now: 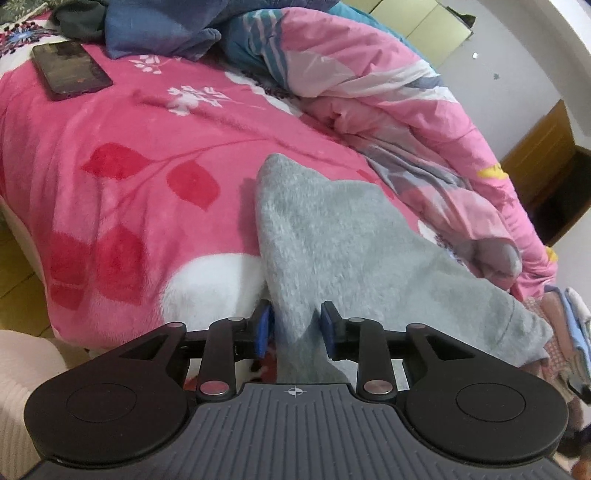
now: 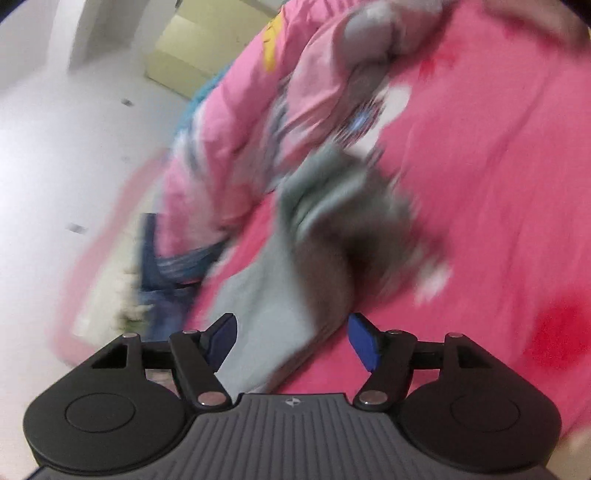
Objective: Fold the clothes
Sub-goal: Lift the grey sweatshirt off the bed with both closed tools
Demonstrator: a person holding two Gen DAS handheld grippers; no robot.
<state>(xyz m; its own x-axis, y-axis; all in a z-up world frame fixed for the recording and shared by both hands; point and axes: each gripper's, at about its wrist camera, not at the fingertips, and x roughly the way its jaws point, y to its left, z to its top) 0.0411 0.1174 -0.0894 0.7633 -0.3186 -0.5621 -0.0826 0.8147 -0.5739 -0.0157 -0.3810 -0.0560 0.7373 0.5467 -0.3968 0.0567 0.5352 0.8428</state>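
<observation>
Left claw [image 1: 295, 328]: jaws narrow but not clamped. One grey fleece garment [image 1: 332, 243] runs through the gap between the blue pads [image 1: 263, 330]; the left pad is at the cloth edge, the right pad stands just off it. Can't confirm any real grip.

Garment long axis runs straight ahead of the left claw, its rounded tip pointing away and slightly left. The near end passes under the claw body; a wider flap spreads off to the claw's right. It lies on the pink floral blanket [image 1: 110, 184] of the bed.

Right claw [image 2: 291, 341]: jaws wide, nothing pinched. That view is heavily motion-blurred. The same grey garment [image 2: 280, 295] sits just ahead of and below the gap, stretching forward and up-right into a bunched darker part; pads clear of it.

Count: one grey garment, two claws, one dark phone [image 1: 70, 70] far ahead-left of the left claw, one pink patterned duvet [image 1: 388, 110] heaped ahead-right, and a blue cloth pile [image 1: 155, 33] at the far end.
</observation>
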